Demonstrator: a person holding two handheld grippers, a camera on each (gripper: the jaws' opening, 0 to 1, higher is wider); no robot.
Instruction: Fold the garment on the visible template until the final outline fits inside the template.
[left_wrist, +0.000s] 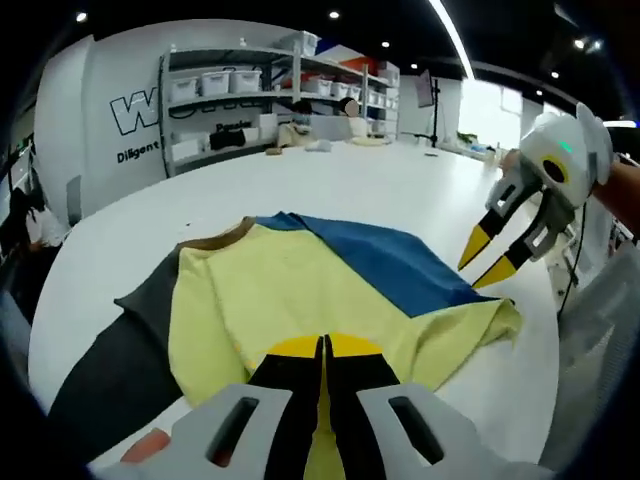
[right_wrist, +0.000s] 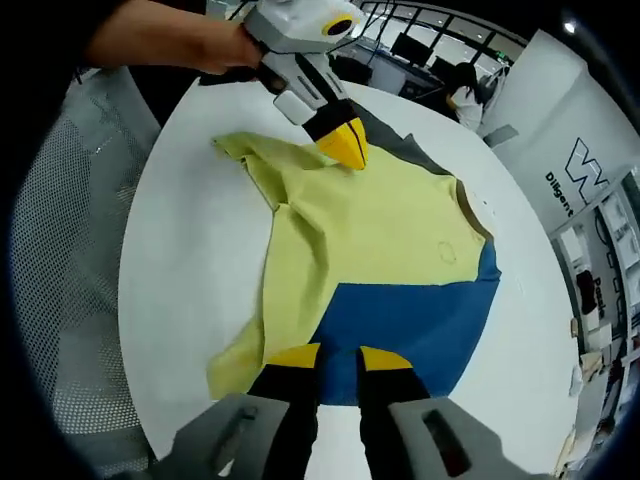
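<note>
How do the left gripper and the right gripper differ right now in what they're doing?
The left gripper has its fingers pressed together on the yellow garment; the right gripper has its fingers apart, pinching nothing. The left sits at the garment's edge near the grey template, while the right sits at the opposite edge near the blue template. Both have yellow-tipped black fingers.

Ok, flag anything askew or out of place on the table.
The yellow garment lies crooked and rumpled across the blue template, one sleeve trailing past it onto the white table. A dark cloth pokes out beneath.
</note>
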